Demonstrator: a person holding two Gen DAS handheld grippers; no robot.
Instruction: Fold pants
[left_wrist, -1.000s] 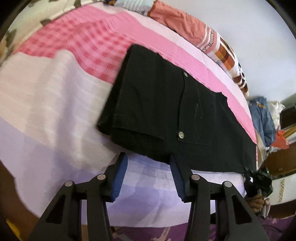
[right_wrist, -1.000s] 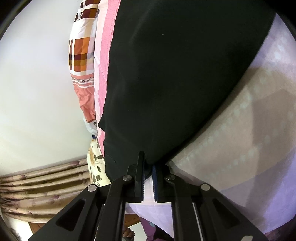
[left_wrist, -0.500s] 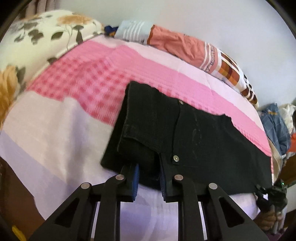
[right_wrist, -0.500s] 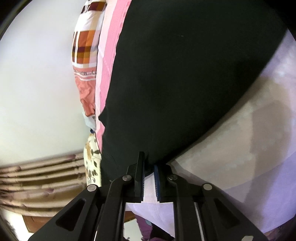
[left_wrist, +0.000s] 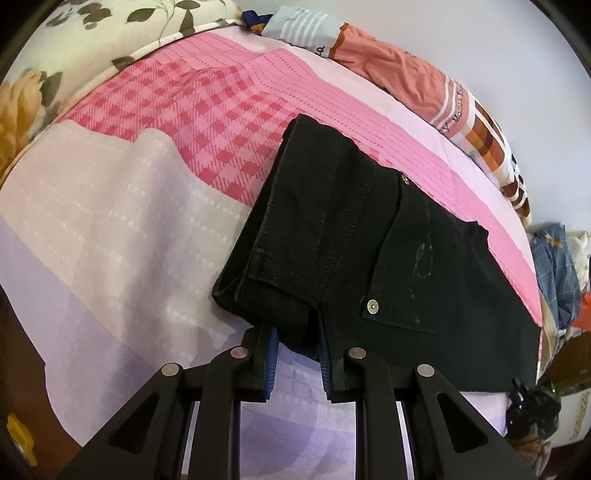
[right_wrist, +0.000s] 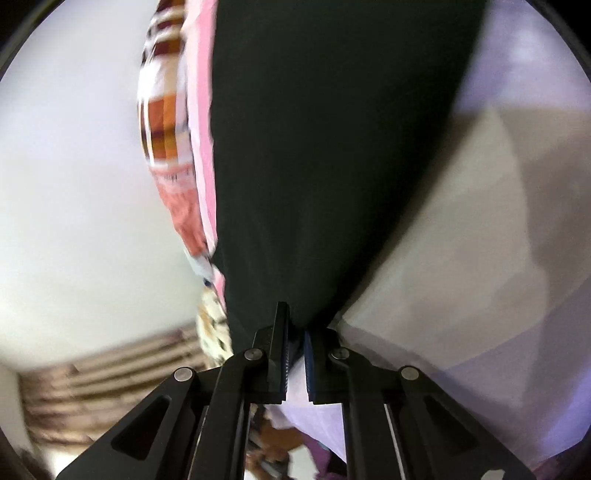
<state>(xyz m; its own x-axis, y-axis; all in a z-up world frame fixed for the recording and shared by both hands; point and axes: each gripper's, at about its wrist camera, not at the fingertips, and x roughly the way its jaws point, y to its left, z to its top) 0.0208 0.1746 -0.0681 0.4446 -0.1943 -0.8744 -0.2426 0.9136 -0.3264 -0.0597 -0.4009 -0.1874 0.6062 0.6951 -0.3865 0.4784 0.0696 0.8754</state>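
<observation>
- Left hand-held gripper (left_wrist: 295, 347): jaws have just been closing and now stand nearly together, clamped on a bunched fold of the black pants (left_wrist: 369, 251) at their near edge; blue ribbed pads (left_wrist: 272, 362) press the cloth from both sides. It points steeply down at the bed.
- Right hand-held gripper (right_wrist: 295, 354): jaws nearly together, pinching the near tip of the pants (right_wrist: 332, 147); black cloth enters the narrow gap between the pads. It points shallowly downward along the garment; this view is blurred.
- Pants, left wrist view: lie on the bed, folded lengthwise, running from 6 o'clock toward 3 o'clock; a hemmed leg end is laid over the upper part at 12 o'clock of the left hand-held gripper; a rear pocket with two metal rivets (left_wrist: 372, 305) sits at its 1 o'clock.
- Bedsheet (left_wrist: 110, 229): banded in pink check, pale pink and lilac, under the pants.
- Floral pillow (left_wrist: 74, 55): at 10 o'clock, at the bed's head.
- Orange and plaid cloth (left_wrist: 424, 92): along the far bed edge, at 1 o'clock, against the wall.
- Clothes pile (left_wrist: 557, 273): at 3 o'clock, beyond the bed.
</observation>
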